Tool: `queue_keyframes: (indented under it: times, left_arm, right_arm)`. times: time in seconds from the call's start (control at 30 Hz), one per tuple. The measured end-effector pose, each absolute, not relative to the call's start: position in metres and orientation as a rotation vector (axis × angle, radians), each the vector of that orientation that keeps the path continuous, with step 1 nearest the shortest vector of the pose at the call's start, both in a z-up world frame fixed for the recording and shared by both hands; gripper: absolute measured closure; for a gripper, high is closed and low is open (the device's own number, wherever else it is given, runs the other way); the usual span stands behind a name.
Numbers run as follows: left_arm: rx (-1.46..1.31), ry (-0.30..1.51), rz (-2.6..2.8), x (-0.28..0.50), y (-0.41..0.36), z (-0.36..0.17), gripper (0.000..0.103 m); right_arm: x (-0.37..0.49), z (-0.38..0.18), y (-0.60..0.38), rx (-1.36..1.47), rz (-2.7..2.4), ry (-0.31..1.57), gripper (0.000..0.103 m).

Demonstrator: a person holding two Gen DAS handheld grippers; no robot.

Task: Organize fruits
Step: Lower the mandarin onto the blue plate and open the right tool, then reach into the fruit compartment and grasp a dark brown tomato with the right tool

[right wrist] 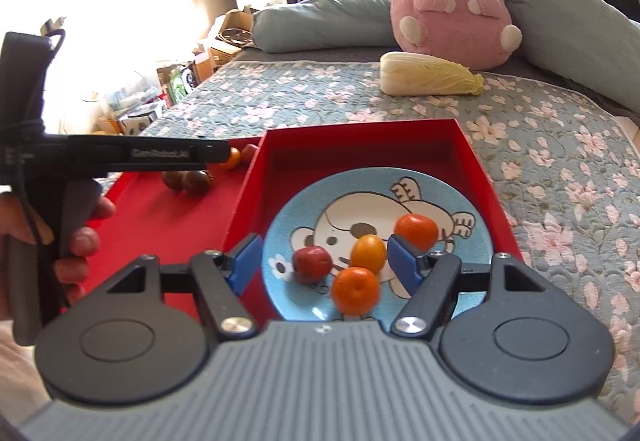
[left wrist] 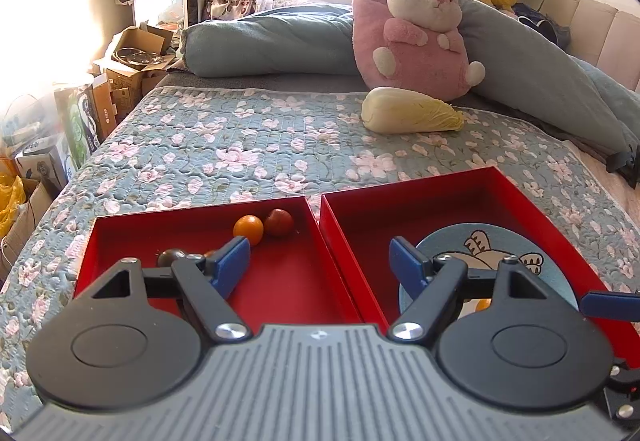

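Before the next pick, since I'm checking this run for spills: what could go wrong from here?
1. The four small round fruits crowd the middle of the blue cartoon plate; adding another may nudge the front orange fruit rolling off.
2. The open left gripper straddles the wall between the two red cardboard trays, so lowering it could catch that edge.
3. The dark fruits sit clustered together; closing on one may push its neighbour away.

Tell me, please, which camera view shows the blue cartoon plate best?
The right wrist view: the blue cartoon plate lies nearly whole in the right red box, with four small fruits on it. In the left wrist view, the left gripper hides much of the plate.
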State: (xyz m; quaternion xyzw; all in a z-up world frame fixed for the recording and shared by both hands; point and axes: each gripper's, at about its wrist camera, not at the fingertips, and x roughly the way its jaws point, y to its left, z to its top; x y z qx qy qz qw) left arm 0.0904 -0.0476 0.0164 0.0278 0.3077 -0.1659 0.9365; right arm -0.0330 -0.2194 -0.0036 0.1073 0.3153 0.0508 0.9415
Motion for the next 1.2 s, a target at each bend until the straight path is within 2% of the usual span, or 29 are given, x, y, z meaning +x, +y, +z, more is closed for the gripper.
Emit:
queue_keyframes:
  times: [0.73,1.2]
  left_arm:
    - [0.049,0.625,-0.334,0.096,-0.045,0.016,0.022]
    - [0.053,0.637,-0.191,0.139,0.033,0.020,0.022]
  right_arm:
    - [-0.031,0.000,-0.203,0.216,0.168,0.653,0.032]
    - [-0.001,0.012,-0.169,0.133,0.288,0.604,0.033]
